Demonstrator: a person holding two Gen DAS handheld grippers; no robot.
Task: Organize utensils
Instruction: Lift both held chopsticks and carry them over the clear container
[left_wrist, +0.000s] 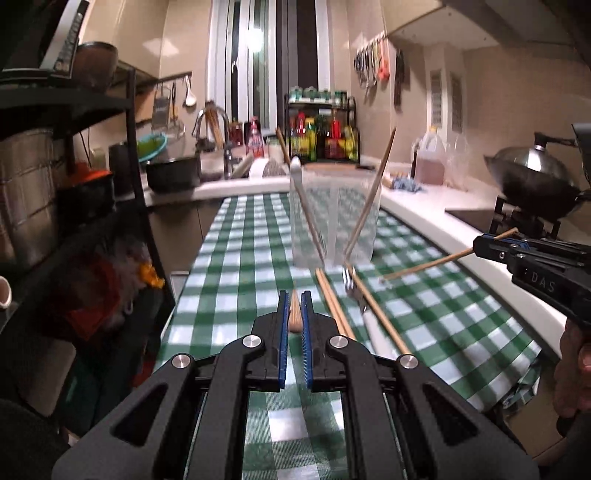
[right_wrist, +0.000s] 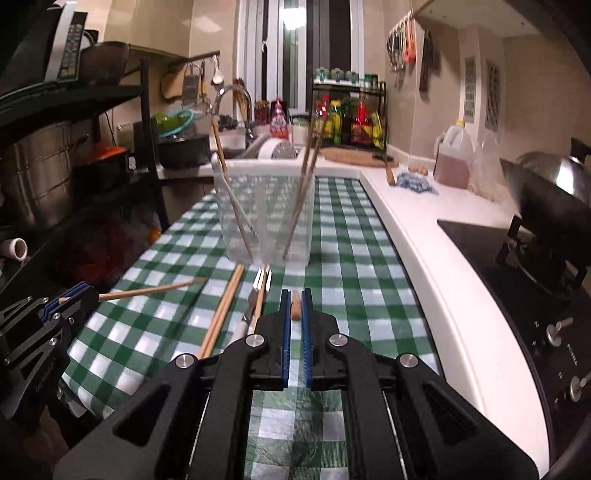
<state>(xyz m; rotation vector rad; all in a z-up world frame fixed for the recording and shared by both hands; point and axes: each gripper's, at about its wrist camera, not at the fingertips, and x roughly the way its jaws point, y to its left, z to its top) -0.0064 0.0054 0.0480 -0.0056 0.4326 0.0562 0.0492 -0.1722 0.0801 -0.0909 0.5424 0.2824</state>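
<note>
My left gripper is shut on a wooden chopstick that I see end-on between the blue pads. To its right, my right gripper is shut on another chopstick, whose tip points left over the green checked cloth. The right wrist view shows the same: the right gripper and the left gripper each pinch a chopstick. Ahead stands a clear plastic holder with a white spoon and chopsticks leaning inside. In front of it lie a pair of chopsticks, a fork and one chopstick.
A white counter runs along the right with a wok on a stove and an oil jug. At the back are a faucet over a sink and a condiment rack. A black shelf unit stands close on the left.
</note>
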